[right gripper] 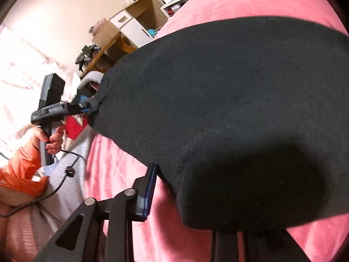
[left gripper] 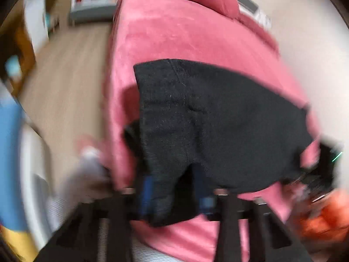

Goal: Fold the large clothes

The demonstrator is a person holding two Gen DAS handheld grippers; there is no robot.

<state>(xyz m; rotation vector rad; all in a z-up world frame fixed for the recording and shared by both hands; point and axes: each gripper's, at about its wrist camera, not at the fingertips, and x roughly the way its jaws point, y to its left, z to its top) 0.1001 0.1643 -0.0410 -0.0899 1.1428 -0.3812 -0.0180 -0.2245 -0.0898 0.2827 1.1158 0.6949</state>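
Observation:
A large black garment (left gripper: 218,122) is stretched above a pink bed (left gripper: 174,35). My left gripper (left gripper: 176,194) is shut on one corner of it; black cloth hangs bunched between its blue-padded fingers. In the right wrist view the left gripper (right gripper: 91,107) shows pinching the garment's (right gripper: 218,109) left corner. My right gripper (right gripper: 196,192) holds the near edge; its left finger (right gripper: 148,194) shows beside the cloth, and the cloth hides the right finger.
The pink bed (right gripper: 122,174) fills the space below. A wooden floor (left gripper: 72,83) lies left of the bed. A desk and white drawers (right gripper: 130,26) stand by the far wall. A black cable (right gripper: 65,174) trails over grey bedding near my orange sleeve (right gripper: 19,174).

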